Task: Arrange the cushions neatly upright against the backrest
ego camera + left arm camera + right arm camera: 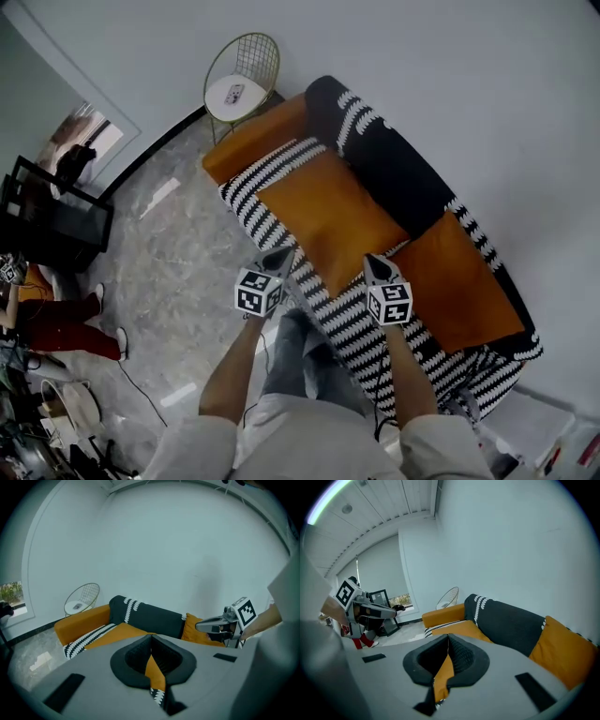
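The middle orange cushion [328,220] lies flat on the striped seat of the sofa [366,339]. A second orange cushion [459,281] sits to its right, leaning up against the dark backrest [403,173]. I have both grippers hovering over the seat's front edge, one at each side of the flat cushion's near end. The left gripper [278,255] has its jaws pressed together with nothing between them. The right gripper [375,262] is the same, pinching nothing. A wire chair [242,75] stands past the sofa's far end.
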The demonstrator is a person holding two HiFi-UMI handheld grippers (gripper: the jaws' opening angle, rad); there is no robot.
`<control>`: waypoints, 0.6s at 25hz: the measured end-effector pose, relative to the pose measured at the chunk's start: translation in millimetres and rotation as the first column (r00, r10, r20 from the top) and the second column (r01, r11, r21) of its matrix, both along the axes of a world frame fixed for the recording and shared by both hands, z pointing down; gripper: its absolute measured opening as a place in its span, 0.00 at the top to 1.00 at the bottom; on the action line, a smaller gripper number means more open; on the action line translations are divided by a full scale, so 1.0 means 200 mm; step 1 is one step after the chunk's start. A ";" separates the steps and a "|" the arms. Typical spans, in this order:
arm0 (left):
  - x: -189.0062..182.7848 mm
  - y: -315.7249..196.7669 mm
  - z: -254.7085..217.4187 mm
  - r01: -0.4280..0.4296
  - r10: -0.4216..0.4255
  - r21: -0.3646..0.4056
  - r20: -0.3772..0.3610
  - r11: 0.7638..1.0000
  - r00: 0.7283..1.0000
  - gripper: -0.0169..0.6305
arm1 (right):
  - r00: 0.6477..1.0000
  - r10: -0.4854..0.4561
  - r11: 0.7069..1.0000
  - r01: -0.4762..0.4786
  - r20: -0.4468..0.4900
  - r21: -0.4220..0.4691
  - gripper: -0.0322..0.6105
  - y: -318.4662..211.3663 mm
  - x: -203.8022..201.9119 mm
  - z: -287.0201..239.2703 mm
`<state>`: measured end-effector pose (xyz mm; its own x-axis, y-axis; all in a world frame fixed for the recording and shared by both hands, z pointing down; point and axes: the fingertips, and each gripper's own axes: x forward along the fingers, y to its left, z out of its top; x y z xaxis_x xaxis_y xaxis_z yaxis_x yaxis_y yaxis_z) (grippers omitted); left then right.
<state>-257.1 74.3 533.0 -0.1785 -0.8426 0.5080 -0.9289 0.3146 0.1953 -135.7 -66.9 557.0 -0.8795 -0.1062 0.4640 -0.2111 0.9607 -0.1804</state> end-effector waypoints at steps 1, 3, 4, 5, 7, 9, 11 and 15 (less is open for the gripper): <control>-0.01 -0.01 0.00 0.000 0.000 0.004 0.001 1.000 1.000 0.93 | 1.000 0.000 1.000 0.000 0.001 0.004 0.90 -0.01 -0.01 -0.01; -0.05 -0.03 0.00 -0.002 0.002 0.011 0.004 1.000 1.000 0.93 | 1.000 -0.001 1.000 0.001 0.000 0.017 0.90 -0.03 -0.02 -0.01; -0.07 -0.05 0.00 -0.006 0.006 0.015 0.004 1.000 1.000 0.93 | 1.000 0.000 1.000 0.000 -0.003 0.024 0.90 -0.05 -0.03 -0.02; -0.10 -0.06 -0.01 -0.010 0.009 0.018 0.003 1.000 1.000 0.93 | 1.000 0.003 1.000 -0.003 -0.005 0.030 0.90 -0.06 -0.04 -0.03; -0.17 -0.10 -0.01 -0.016 0.016 0.021 0.001 1.000 1.000 0.93 | 1.000 0.004 0.999 -0.004 -0.010 0.040 0.90 -0.07 -0.06 -0.04; -0.22 -0.14 -0.02 -0.028 0.028 0.023 0.005 0.999 1.000 0.93 | 1.000 0.000 0.999 0.001 -0.021 0.048 0.90 -0.08 -0.08 -0.04; -0.25 -0.18 -0.03 -0.043 0.043 0.027 0.004 0.999 0.999 0.93 | 0.999 0.004 0.999 -0.002 -0.038 0.052 0.90 -0.08 -0.06 -0.04; -0.33 -0.26 -0.01 -0.067 0.067 0.027 -0.007 0.997 0.998 0.93 | 0.997 0.041 0.998 -0.039 -0.062 0.041 0.90 -0.12 -0.06 0.00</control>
<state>-322.9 21.4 530.5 -0.1174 -0.8657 0.4867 -0.9460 0.2466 0.2104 -148.4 -91.4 556.7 -0.8436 -0.1600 0.5126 -0.2590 0.9574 -0.1274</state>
